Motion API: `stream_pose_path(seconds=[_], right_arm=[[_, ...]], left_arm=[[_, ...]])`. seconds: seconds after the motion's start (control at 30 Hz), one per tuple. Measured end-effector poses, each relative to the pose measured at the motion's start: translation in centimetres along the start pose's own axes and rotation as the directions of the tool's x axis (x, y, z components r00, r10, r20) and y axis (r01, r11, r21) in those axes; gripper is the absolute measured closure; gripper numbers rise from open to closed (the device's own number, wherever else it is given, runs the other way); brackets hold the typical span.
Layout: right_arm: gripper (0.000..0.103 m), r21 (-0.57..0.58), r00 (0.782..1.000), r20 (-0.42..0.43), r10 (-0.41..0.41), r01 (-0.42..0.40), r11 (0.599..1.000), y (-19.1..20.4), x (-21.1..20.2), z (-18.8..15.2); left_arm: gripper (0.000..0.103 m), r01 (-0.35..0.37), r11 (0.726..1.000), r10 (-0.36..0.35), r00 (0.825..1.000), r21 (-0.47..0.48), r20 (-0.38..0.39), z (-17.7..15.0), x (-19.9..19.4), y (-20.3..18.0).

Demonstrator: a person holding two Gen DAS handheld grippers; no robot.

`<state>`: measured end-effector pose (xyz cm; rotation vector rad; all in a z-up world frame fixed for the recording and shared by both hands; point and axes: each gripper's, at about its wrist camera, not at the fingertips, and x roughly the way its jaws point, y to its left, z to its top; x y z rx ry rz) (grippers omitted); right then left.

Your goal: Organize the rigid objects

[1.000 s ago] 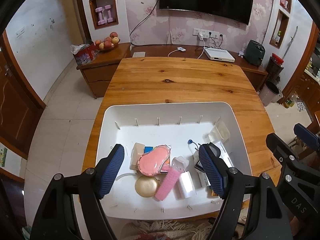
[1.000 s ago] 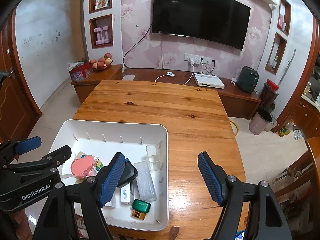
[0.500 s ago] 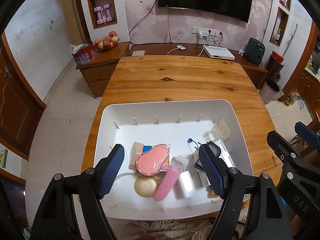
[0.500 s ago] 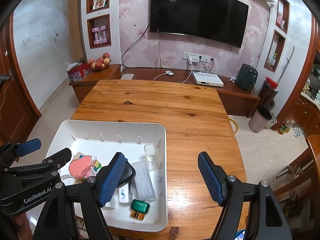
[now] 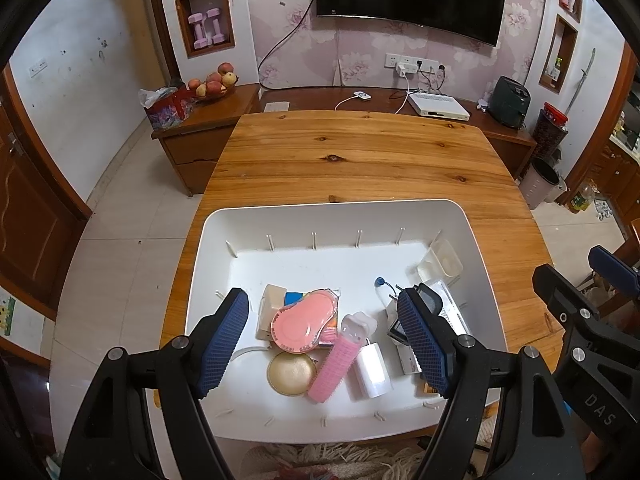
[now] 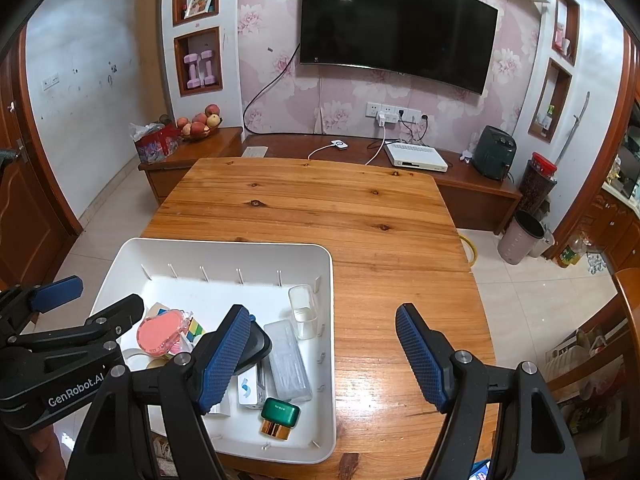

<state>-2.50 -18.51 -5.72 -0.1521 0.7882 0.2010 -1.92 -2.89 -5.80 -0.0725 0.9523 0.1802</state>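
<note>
A white bin (image 5: 332, 218) (image 6: 324, 320) sits on the near left of the wooden table (image 5: 360, 160). It holds several small objects: a pink oval case (image 5: 304, 320), a gold round lid (image 5: 292, 372), a pink ridged bottle (image 5: 336, 364), a white cylinder (image 5: 372, 368), a clear cup (image 5: 440, 262) (image 6: 304, 312), a clear flat box (image 6: 288, 360) and a green-and-gold jar (image 6: 280, 416). My left gripper (image 5: 324, 336) is open and empty above the bin. My right gripper (image 6: 320, 352) is open and empty above the bin's right rim.
The far half of the table (image 6: 312, 208) is bare wood. A low wooden cabinet (image 6: 460, 192) behind it carries a white set-top box (image 6: 416, 158), a fruit bowl (image 6: 198, 122) and a dark appliance (image 6: 494, 152). A bin (image 6: 524, 236) stands on the floor right.
Both grippers have shifted very slightly, so the bin sits a little higher in view. Nothing was taken hold of or let go.
</note>
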Motion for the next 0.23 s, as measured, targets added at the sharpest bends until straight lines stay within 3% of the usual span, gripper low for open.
stream_pose_path(seconds=[0.23], right_arm=[[0.027, 0.003, 1.0, -0.005, 0.002, -0.002, 1.0, -0.08, 0.13, -0.28]], left_arm=[[0.023, -0.001, 1.0, 0.001, 1.0, 0.001, -0.005, -0.24, 0.31, -0.14]])
